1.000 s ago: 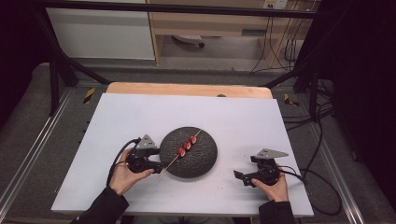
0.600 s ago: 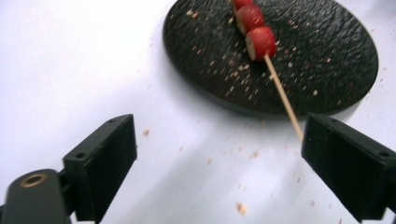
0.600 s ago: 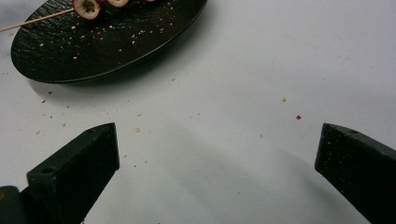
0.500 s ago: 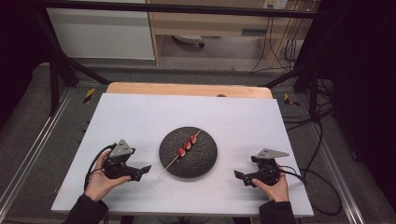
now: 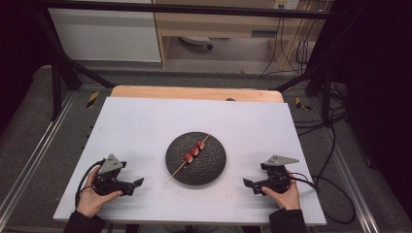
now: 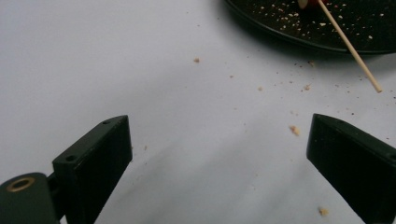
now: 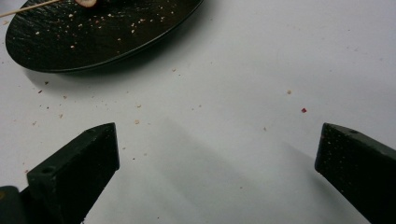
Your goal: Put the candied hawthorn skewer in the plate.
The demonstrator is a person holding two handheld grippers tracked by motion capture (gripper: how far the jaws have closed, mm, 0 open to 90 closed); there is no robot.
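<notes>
Now that the left hand-held gripper (image 5: 138, 182) has drawn back empty and released, like the right hand-held gripper (image 5: 248, 184), the skewer (image 5: 190, 154) lies deposited on the plate (image 5: 214, 165) mid-surface (image 5: 145, 121).

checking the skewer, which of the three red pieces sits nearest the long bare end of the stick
The lowest-left piece of the three on the skewer; the bare stick runs on from it past the plate rim, toward the left gripper.
</notes>
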